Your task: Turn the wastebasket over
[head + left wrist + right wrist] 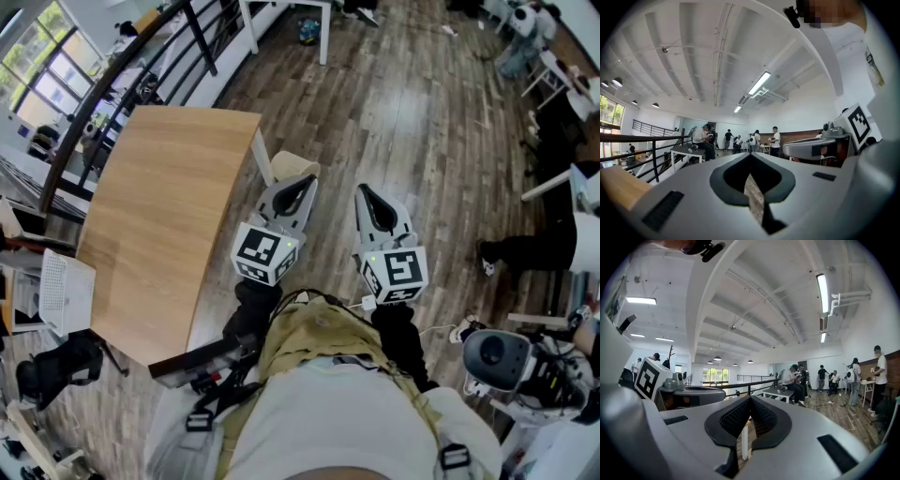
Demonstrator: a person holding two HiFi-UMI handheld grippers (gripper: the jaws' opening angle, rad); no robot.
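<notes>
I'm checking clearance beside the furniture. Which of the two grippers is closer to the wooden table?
The left gripper: it hovers right beside the wooden table, at its edge, while the right gripper sits farther out over the plank floor.

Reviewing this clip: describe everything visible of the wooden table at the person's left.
The wooden table has a light, wood-grain top, roughly rectangular with rounded corners, lying flat, its visible surface bare. One white leg shows under its far right corner. It stands on the dark plank floor beside a black railing, to the person's left. A white perforated object overlaps its near left edge; contact is unclear. The left gripper is held beside it, apart.
</notes>
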